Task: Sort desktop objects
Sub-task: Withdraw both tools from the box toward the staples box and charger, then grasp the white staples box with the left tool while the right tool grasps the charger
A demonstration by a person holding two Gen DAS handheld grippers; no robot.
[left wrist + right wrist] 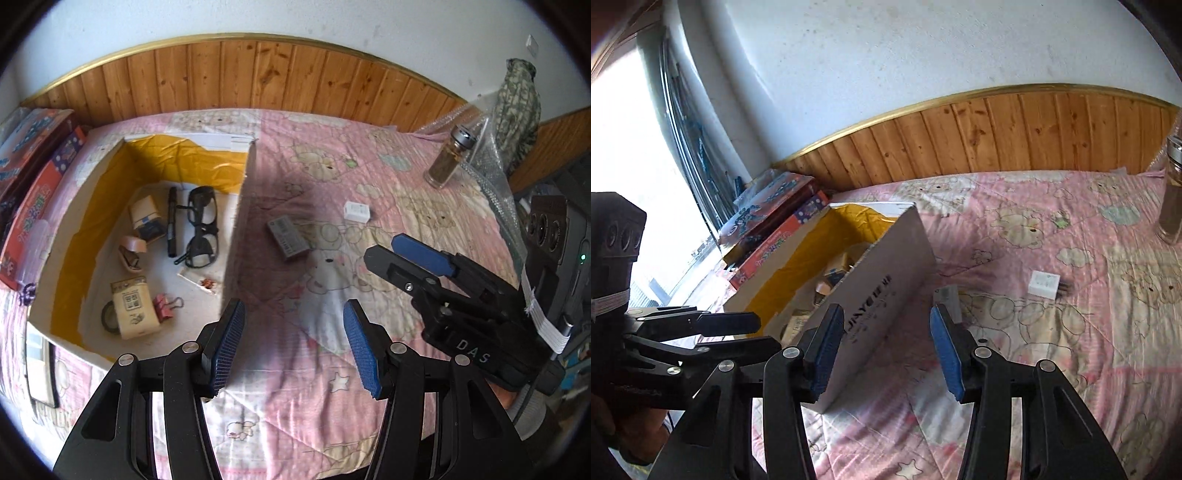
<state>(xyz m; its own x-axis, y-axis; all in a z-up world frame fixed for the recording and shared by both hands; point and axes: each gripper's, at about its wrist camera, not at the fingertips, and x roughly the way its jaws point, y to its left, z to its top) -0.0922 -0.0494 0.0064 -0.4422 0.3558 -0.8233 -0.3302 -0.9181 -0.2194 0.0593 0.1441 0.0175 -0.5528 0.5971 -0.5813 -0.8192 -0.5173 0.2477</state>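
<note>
- Desktop objects lie split between a cardboard box (85, 206) on the left and the pink quilt (332, 192) to its right.
- Inside the box, seen only from the left wrist: a black marker (172, 227), black-framed glasses (199, 229), a pink binder clip (166, 308), a roll of tape (131, 251) and small cartons.
- On the quilt just right of the box wall lies a grey rectangular item (289, 236), perhaps a battery; the print is too blurred to read.
- Further right sit a small white box (357, 211) and an upright glass jar (448, 157).
- The right wrist view alone shows the box's printed outer wall (886, 295) and a bright window.
- Left gripper (293, 345): jaws apart, holding nothing.
- Right gripper (886, 347): jaws apart, nothing between them.
</note>
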